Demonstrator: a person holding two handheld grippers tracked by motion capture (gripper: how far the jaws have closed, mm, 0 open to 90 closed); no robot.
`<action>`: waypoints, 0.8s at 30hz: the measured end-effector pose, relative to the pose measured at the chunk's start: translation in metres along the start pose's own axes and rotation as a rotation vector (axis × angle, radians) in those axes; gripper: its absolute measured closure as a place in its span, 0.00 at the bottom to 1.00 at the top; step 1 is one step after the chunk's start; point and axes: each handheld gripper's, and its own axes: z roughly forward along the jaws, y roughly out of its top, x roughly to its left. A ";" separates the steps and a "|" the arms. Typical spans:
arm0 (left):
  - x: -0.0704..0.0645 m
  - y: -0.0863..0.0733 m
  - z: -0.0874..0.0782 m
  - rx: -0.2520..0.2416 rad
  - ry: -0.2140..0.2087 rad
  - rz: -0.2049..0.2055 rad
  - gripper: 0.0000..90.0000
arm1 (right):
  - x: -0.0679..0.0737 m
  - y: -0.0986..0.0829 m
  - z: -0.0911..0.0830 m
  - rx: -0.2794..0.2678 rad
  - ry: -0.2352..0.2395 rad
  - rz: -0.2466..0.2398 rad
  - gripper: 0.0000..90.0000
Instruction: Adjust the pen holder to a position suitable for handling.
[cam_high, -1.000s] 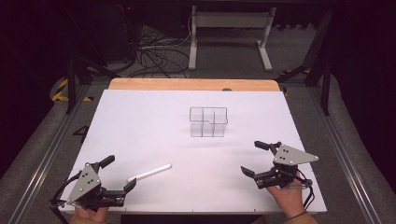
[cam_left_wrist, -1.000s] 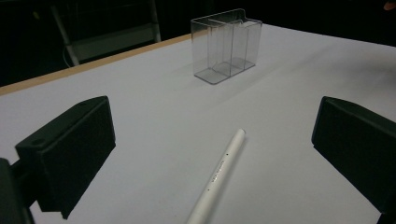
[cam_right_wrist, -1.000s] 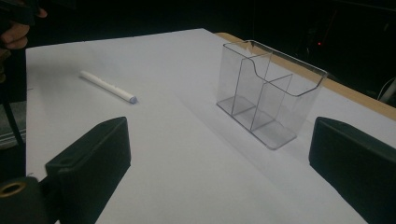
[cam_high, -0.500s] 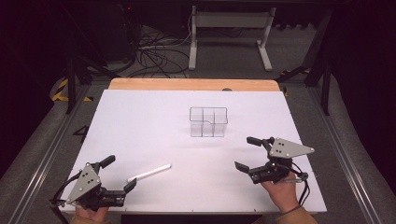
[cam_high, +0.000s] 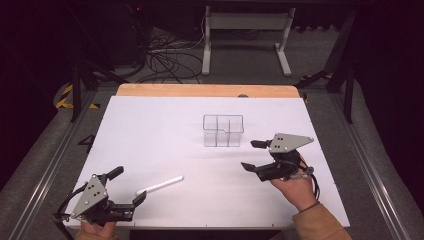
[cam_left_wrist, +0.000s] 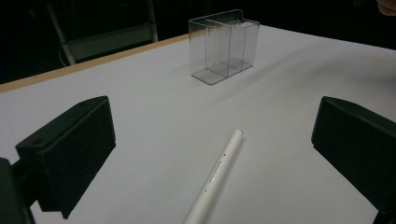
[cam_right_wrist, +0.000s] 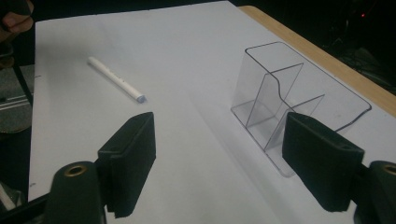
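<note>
White pen (cam_high: 160, 185) flat on table near left gripper (cam_high: 125, 186), jaws spread, empty. Right gripper (cam_high: 254, 155) spread beside clear organizer (cam_high: 223, 130), untouched. Risk: round pen rolls if one jaw nudges it

High view overhead facing forward, gripper views low, sharing pen (cam_high: 160, 185)

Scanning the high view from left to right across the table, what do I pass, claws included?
Left claw → white pen → clear divided organizer → right claw.
</note>
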 end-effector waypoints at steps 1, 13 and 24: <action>0.000 0.000 0.000 0.003 0.000 0.000 0.00 | -0.003 0.003 0.005 0.015 0.010 0.003 0.30; 0.000 0.000 0.000 0.004 -0.004 -0.003 0.00 | -0.013 0.026 0.027 0.099 0.012 -0.058 0.34; 0.001 -0.001 0.001 -0.001 -0.006 -0.005 0.00 | -0.024 0.034 0.041 0.118 0.030 -0.071 0.35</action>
